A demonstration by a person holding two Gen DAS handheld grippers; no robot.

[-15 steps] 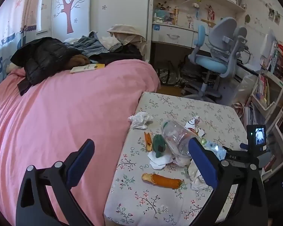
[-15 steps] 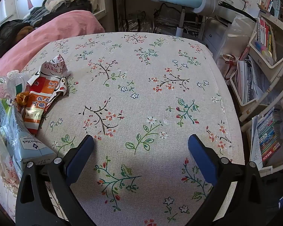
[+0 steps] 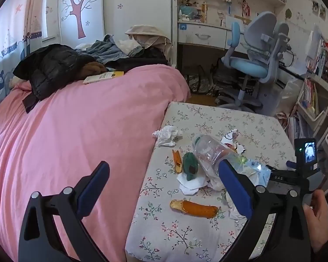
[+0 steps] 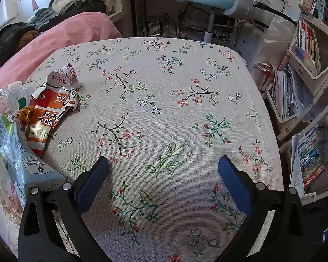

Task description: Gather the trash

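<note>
Trash lies on a floral tablecloth (image 3: 207,115). In the left wrist view: a crumpled tissue (image 3: 167,135), a clear plastic bottle (image 3: 210,152) on its side, a green peel piece (image 3: 190,166) on white paper (image 3: 191,184), two orange peels (image 3: 177,160) (image 3: 195,207) and a light-blue milk carton (image 3: 257,170). My left gripper (image 3: 164,181) is open and empty, above the table's left edge, near the trash. In the right wrist view, an orange-and-white wrapper (image 4: 54,107) and the carton (image 4: 26,159) lie at the left. My right gripper (image 4: 163,174) is open and empty over bare cloth (image 4: 175,83).
A bed with a pink cover (image 3: 76,131) adjoins the table's left side, with clothes and a book on it. A blue desk chair (image 3: 251,65) stands beyond the table. Shelves with books (image 4: 306,91) line the right side. The right gripper's body with its screen (image 3: 306,155) shows at the table's right.
Both views have shifted only slightly; the left gripper sits a little lower and closer. Nothing was grasped or moved.
</note>
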